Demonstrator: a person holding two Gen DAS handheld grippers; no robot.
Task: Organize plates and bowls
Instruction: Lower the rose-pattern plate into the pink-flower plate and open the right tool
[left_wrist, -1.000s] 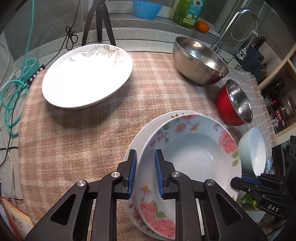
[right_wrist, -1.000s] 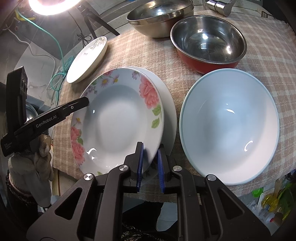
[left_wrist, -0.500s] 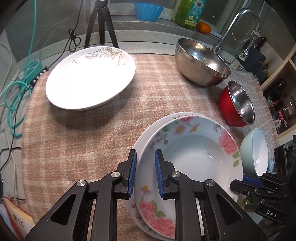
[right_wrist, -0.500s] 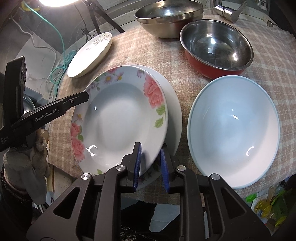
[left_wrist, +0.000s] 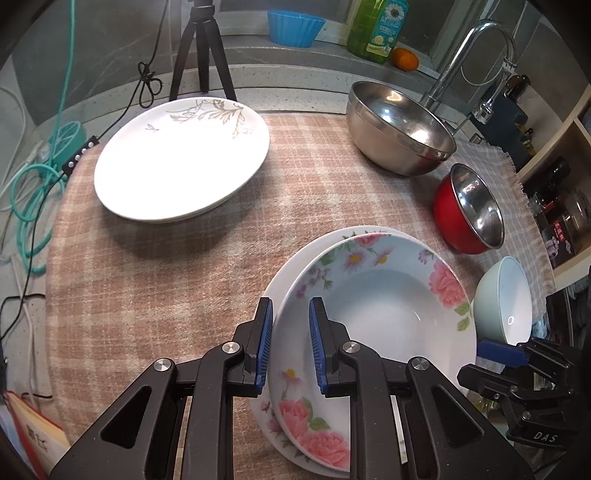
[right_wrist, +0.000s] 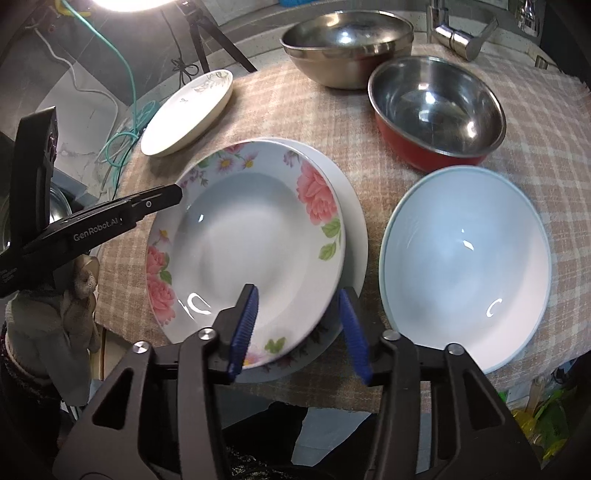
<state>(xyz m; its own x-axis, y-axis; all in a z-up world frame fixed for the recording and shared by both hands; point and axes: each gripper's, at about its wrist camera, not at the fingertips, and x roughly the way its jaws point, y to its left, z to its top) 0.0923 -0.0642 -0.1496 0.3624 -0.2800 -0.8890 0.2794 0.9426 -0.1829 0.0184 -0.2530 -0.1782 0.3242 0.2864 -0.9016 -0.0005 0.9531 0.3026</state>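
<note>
A deep plate with pink flowers (left_wrist: 380, 314) (right_wrist: 251, 236) lies slightly off centre on a plain white plate (left_wrist: 291, 266) (right_wrist: 352, 221) on the checked cloth. My left gripper (left_wrist: 290, 343) is shut on the flowered plate's left rim; one of its fingers (right_wrist: 159, 201) shows there in the right wrist view. My right gripper (right_wrist: 299, 328) straddles the near rim and its jaws are opening, with both pads off the plate. A pale blue bowl (right_wrist: 465, 258) (left_wrist: 506, 299) stands just right of it.
A red bowl with a steel inside (right_wrist: 436, 107) and a large steel bowl (left_wrist: 399, 125) stand behind, near the tap (left_wrist: 476, 59). A leaf-patterned white plate (left_wrist: 181, 158) lies far left. A tripod (left_wrist: 201, 55) and cables (left_wrist: 33, 184) sit past the cloth's edge.
The right gripper's jaws have spread apart and come off the flowered plate's near rim. The left gripper keeps its hold in the same place.
</note>
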